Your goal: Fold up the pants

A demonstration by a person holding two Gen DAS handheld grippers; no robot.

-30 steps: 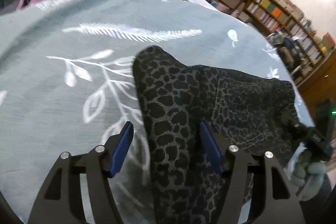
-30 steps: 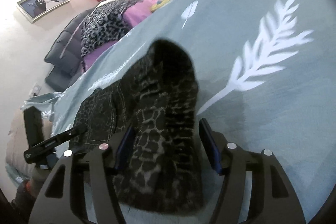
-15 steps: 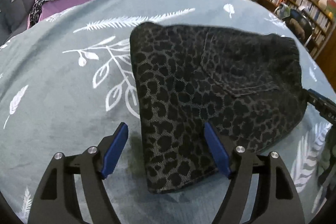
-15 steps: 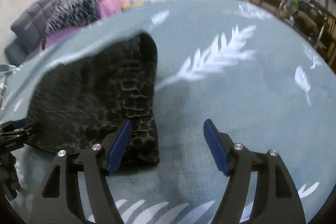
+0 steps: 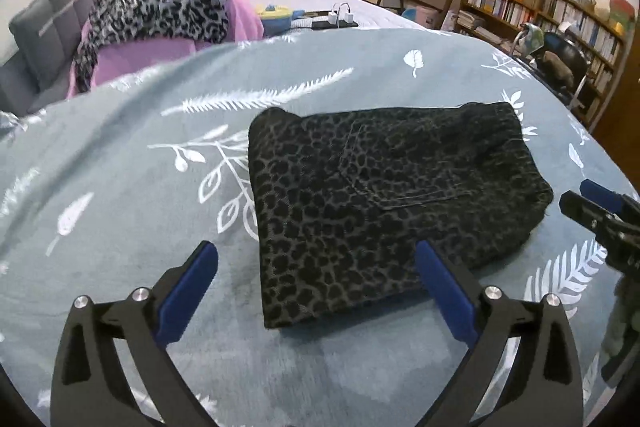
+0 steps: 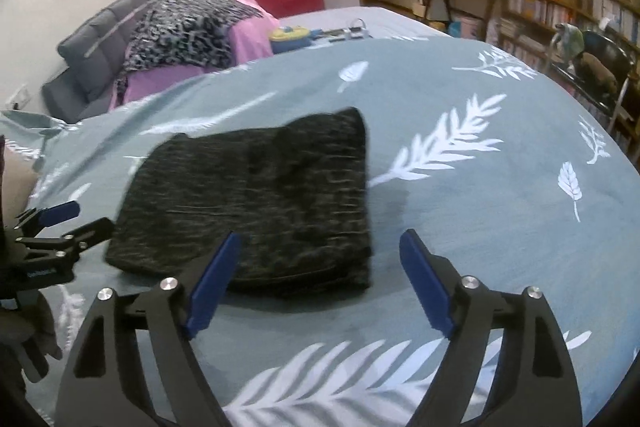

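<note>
The dark leopard-print pants (image 5: 380, 199) lie folded into a flat rectangle on the grey-green leaf-print blanket (image 5: 120, 147). They also show, blurred, in the right wrist view (image 6: 260, 203). My left gripper (image 5: 316, 291) is open and empty, just short of the near left edge of the pants. My right gripper (image 6: 316, 283) is open and empty, above the blanket by the near right corner of the pants. Each gripper shows in the other's view: the right gripper (image 5: 600, 207) and the left gripper (image 6: 60, 223).
A leopard-print cloth over a pink one (image 5: 160, 11) lies on a grey sofa (image 5: 36, 39) behind. Small items and chargers (image 5: 308, 17) sit at the back. Bookshelves (image 5: 540, 7) and a chair (image 5: 560, 63) stand to the right.
Both grippers have let go of the pants and drawn back and up. The pants, held a second ago, now lie flat and folded on the blanket.
</note>
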